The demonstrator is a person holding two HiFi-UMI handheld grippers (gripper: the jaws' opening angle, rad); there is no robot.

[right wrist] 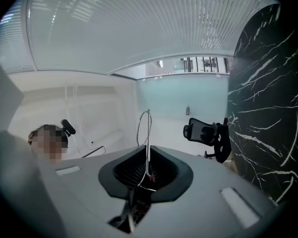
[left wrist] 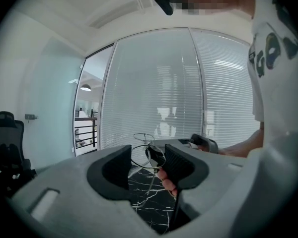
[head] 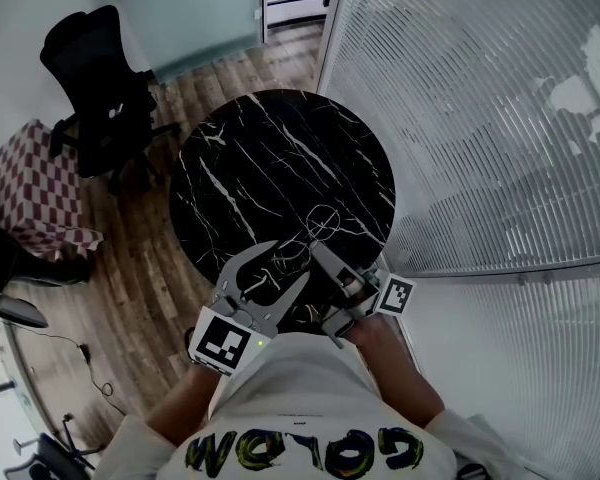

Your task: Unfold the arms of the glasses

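Note:
Thin wire-rimmed glasses (head: 323, 224) hang above the near edge of the round black marble table (head: 270, 158). My right gripper (head: 322, 256) is shut on the frame. In the right gripper view the wire rim (right wrist: 143, 128) rises straight up out of the closed jaws (right wrist: 147, 171). My left gripper (head: 285, 264) comes in from the left with its jaws wide apart. In the left gripper view one lens ring (left wrist: 148, 155) sits in the gap (left wrist: 147, 165), close to the right pad (left wrist: 178, 163); I see no pad pressing on it. The second lens ring (left wrist: 143, 137) shows beyond it.
A black office chair (head: 98, 88) stands to the table's left on the wood floor. Glass walls with blinds (head: 480, 118) close the right side. A checked cloth (head: 35, 188) lies at the far left. A person's fingers (left wrist: 167, 178) show just below the right pad.

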